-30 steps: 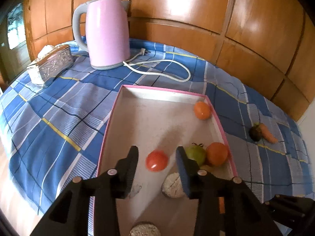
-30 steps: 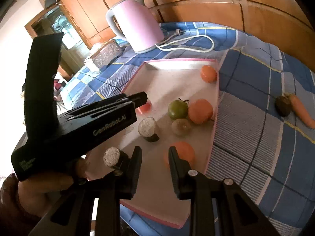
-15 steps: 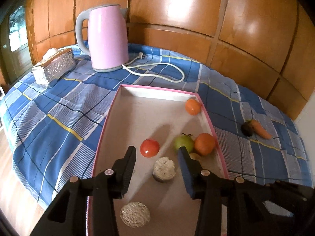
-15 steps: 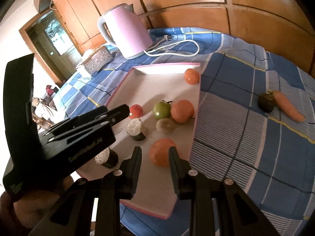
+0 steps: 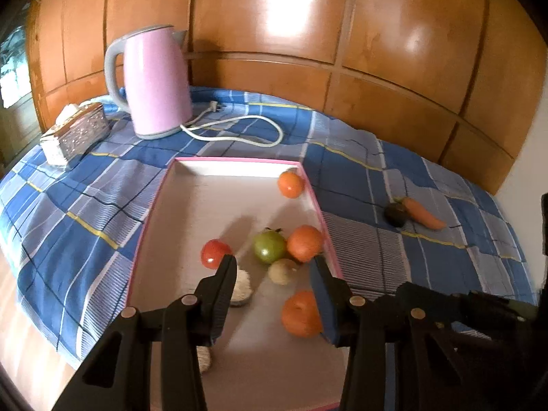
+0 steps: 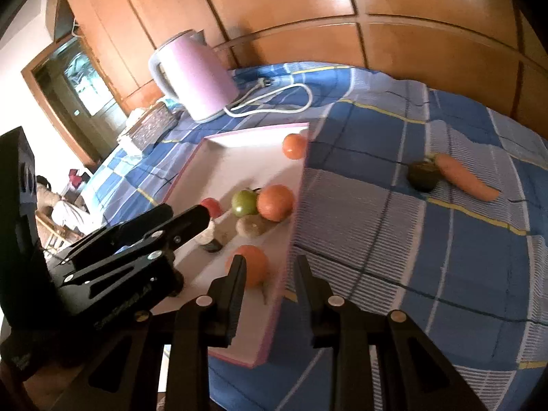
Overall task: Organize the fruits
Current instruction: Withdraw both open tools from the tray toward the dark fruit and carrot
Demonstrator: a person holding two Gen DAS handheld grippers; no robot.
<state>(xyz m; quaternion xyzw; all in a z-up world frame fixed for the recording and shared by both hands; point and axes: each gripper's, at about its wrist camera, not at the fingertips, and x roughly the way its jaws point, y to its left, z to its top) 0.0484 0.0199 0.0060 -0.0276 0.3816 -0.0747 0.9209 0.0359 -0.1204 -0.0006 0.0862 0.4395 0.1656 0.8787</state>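
Note:
A pink-rimmed white tray (image 5: 239, 164) (image 6: 274, 322) lies on the blue checked cloth. In it are several fruits: oranges (image 5: 301, 313) (image 5: 304, 242) (image 5: 290, 185), a green tomato (image 5: 269, 246), a red tomato (image 5: 214, 252), a kiwi (image 5: 282, 271) and cut pale rounds (image 5: 241, 289). My left gripper (image 5: 274, 270) is open and empty above the tray's near end. My right gripper (image 6: 270, 267) is open and empty over the tray's right rim, beside the near orange (image 6: 251, 267). A carrot (image 6: 464, 178) (image 5: 421, 212) and a dark fruit (image 6: 423, 174) (image 5: 395, 214) lie on the cloth to the right.
A pink kettle (image 5: 154, 82) (image 6: 195, 78) with a white cord (image 5: 239, 137) stands behind the tray. A silver tissue box (image 5: 77, 132) sits at the far left. Wooden panelling (image 5: 308, 51) backs the table. The cloth's edge falls off at the left.
Both grippers have pulled back and up from the tray, still open. The right gripper has swung right, from over the tray's floor to its right rim. The fruits have not moved.

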